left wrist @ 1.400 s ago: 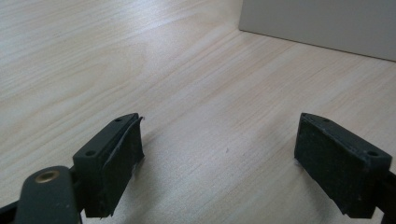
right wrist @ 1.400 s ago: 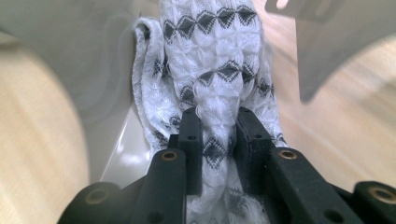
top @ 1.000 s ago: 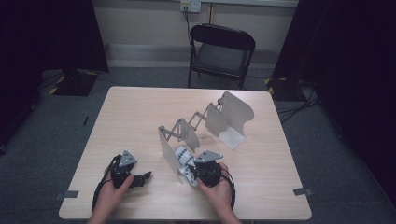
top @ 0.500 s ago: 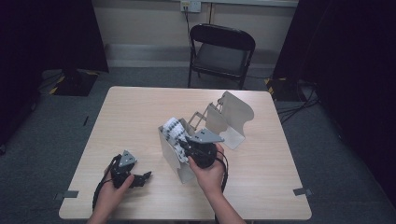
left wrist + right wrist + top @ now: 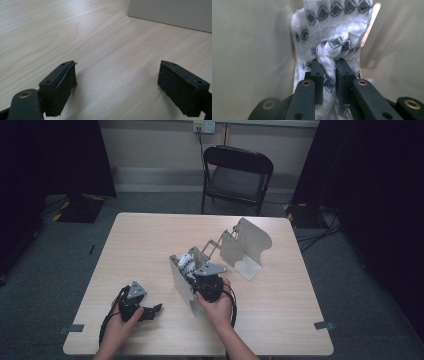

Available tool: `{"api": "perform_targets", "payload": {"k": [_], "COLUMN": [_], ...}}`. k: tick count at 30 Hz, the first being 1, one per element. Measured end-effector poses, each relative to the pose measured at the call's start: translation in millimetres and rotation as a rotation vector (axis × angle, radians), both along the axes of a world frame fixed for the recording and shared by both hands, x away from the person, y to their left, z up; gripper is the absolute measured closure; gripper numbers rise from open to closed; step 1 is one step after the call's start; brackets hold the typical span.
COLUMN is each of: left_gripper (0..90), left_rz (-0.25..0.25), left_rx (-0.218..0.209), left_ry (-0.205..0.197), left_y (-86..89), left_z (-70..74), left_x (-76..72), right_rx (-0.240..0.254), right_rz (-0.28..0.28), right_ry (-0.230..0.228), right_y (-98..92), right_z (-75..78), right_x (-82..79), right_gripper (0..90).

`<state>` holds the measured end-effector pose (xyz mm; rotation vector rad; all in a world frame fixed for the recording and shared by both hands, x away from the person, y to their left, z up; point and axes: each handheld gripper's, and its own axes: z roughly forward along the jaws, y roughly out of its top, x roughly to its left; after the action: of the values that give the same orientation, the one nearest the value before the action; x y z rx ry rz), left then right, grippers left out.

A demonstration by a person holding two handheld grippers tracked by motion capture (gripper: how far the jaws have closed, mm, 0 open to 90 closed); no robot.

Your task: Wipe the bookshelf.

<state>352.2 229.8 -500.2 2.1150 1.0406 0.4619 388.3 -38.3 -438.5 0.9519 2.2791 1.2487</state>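
Right gripper [image 5: 328, 65] is clamped on a bunched fold of a white knit cloth [image 5: 332, 37] with a dark diamond pattern, maybe a sock, hard to say. High view puts the cloth [image 5: 186, 263] at the near end of the grey metal divider rack [image 5: 181, 281], between its first upright plates, mid-table.

Handling, my read: light, soft, no stiffness, so it will sag and drape from wherever it's pinched. The fluffy knit compresses, so the pinch should hold well — snagging on a plate edge is the likelier trouble, not slipping. Current hold on a gathered fold looks right; a deeper bite into the bunch would be safer than a single-layer edge.

Left gripper [image 5: 150, 310] sits idle on the table [image 5: 300, 320] at front left, jaws spread wide, nothing between them — bare wood in its own view.

Versus a second ago: the right hand [image 5: 216, 302] has moved from the table's front edge in front of the rack up and into it. Left hand hasn't shifted. Far rack plates look unchanged.
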Motion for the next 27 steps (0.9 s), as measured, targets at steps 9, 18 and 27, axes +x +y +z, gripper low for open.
{"api": "perform_targets", "payload": {"k": [9, 18, 27], "left_gripper": [14.8, 14.8, 14.8], "left_rz": [0.000, -0.001, 0.000], "left_rx": [0.000, 0.000, 0.000], "left_ry": [0.000, 0.000, 0.000], "left_y": [0.1, 0.1, 0.0], "left_z": [0.0, 0.0, 0.0], "left_x": [0.0, 0.0, 0.0], "right_rx": [-0.059, -0.086, -0.001], "right_rz": [-0.005, 0.015, -0.007], "right_ry": [0.096, 0.139, 0.012], "right_y": [-2.9, -9.3, -22.1], "right_z": [-31.6, -43.8, 2.4], "right_x": [-1.3, -9.1, -17.0], "right_gripper": [79.3, 79.2, 79.1]}}
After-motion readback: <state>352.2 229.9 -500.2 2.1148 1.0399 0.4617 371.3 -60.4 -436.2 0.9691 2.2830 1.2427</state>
